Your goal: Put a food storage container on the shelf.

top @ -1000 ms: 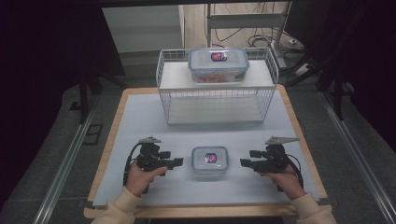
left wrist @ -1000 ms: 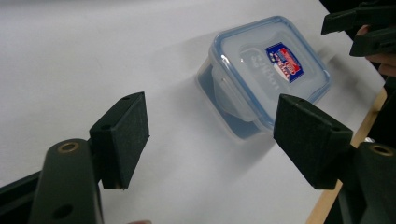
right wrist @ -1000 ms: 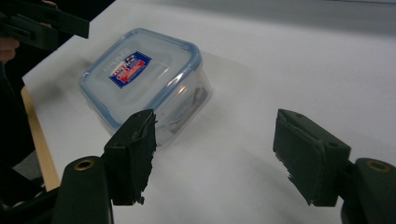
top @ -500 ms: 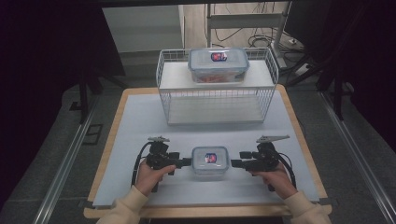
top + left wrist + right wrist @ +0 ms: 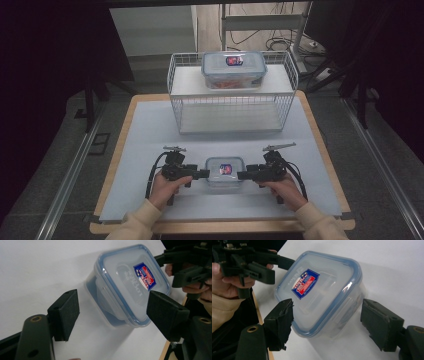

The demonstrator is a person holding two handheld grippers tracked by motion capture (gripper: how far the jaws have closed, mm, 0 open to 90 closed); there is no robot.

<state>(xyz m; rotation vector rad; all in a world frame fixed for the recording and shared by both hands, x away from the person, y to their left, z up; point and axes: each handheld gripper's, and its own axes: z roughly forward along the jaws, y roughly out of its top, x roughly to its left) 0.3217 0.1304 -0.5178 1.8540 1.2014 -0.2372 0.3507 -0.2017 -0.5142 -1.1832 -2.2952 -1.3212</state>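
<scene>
Both grippers have come inward and a little down since the earlier frame, and now they stand at the two short sides of the small container (image 5: pixel 225 171). It sits on the white sheet (image 5: pixel 150 130) near the front edge of the table, with its blue-rimmed lid closed. Left gripper (image 5: pixel 204 174) has its jaws apart, with the container's end between them but not pressed. Right gripper (image 5: pixel 242 175) has its jaws apart too, around the other end. Behind, a larger container (image 5: pixel 233 69) rests on the wire rack (image 5: pixel 230 107).
</scene>
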